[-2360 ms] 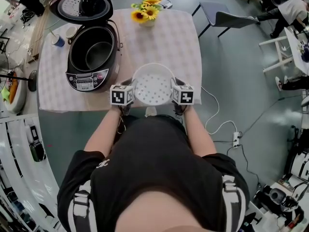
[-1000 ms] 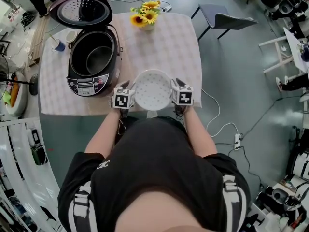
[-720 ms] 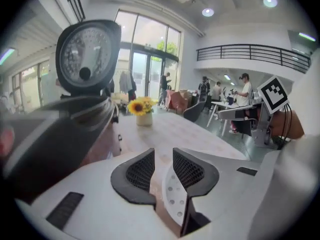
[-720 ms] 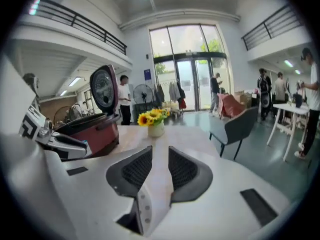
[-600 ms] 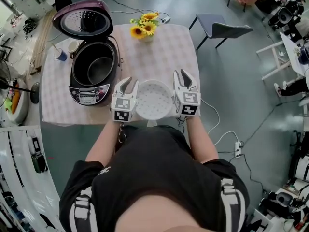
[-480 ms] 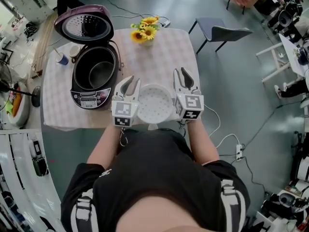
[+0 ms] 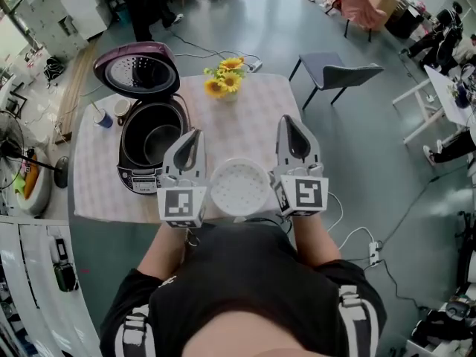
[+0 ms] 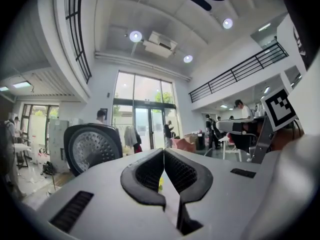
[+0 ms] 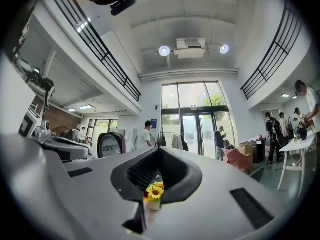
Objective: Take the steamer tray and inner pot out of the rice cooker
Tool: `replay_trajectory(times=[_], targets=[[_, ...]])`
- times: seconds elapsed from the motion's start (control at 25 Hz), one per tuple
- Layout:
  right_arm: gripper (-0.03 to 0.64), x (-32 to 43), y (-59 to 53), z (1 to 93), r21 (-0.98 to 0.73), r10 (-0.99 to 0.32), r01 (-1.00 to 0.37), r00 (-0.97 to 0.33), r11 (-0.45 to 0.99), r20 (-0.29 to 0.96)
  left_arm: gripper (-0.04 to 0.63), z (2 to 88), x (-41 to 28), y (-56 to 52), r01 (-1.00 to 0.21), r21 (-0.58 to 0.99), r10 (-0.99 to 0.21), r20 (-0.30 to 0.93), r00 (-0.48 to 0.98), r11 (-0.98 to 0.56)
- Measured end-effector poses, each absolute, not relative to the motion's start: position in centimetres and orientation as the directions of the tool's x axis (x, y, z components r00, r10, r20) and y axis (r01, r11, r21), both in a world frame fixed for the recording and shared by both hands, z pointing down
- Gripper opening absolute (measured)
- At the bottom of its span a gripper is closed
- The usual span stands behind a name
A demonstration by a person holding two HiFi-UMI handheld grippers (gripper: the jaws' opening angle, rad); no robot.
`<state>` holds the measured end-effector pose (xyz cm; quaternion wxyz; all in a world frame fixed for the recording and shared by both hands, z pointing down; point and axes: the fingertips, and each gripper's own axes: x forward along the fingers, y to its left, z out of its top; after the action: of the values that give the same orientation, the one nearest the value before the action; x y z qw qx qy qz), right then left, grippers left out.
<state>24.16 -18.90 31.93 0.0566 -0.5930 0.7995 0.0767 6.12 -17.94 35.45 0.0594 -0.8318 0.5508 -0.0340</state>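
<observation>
Zero items gripped. Logged left gripper [image 7: 192,135] and right gripper [image 7: 288,125] just closed, jaws together, held level either side of white steamer tray [image 7: 239,188]. Found tray resting on tabletop [image 7: 256,114] near front edge. Found inner pot [image 7: 155,143] seated in open rice cooker [image 7: 140,180], left of tray.

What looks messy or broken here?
Nothing looks broken or spilled. The tray sits flat on the table, close to its near edge. The cooker stands open with the pot inside, and the flowers stand upright.
</observation>
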Motion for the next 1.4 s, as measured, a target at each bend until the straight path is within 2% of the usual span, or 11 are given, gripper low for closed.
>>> replay_trajectory(times=[0.44, 0.8, 1.16, 1.4], targets=[[0.000, 23.9, -20.0, 33.3, 0.014, -0.944, -0.950, -0.312, 0.312, -0.105, 0.005, 35.3, 3.7, -18.3, -0.937, -0.144, -0.948, 0.036, 0.315, -0.317], [0.000, 18.6, -21.4, 34.1, -0.018, -0.911, -0.912, -0.409, 0.410, -0.061, 0.005, 35.7, -1.2, -18.4, -0.956, -0.129, -0.964, 0.067, 0.256, -0.263], [0.000, 6.8, -22.2, 33.7, -0.032, -0.906, -0.906, -0.421, 0.423, -0.048, 0.005, 35.2, -13.2, -19.4, -0.954, -0.114, -0.960, 0.062, 0.273, -0.279], [0.000, -0.5, -22.5, 33.9, -0.082, -0.938, -0.935, -0.345, 0.346, -0.030, 0.004, 34.8, -21.4, -20.6, -0.922, -0.110, -0.928, 0.058, 0.367, -0.371]])
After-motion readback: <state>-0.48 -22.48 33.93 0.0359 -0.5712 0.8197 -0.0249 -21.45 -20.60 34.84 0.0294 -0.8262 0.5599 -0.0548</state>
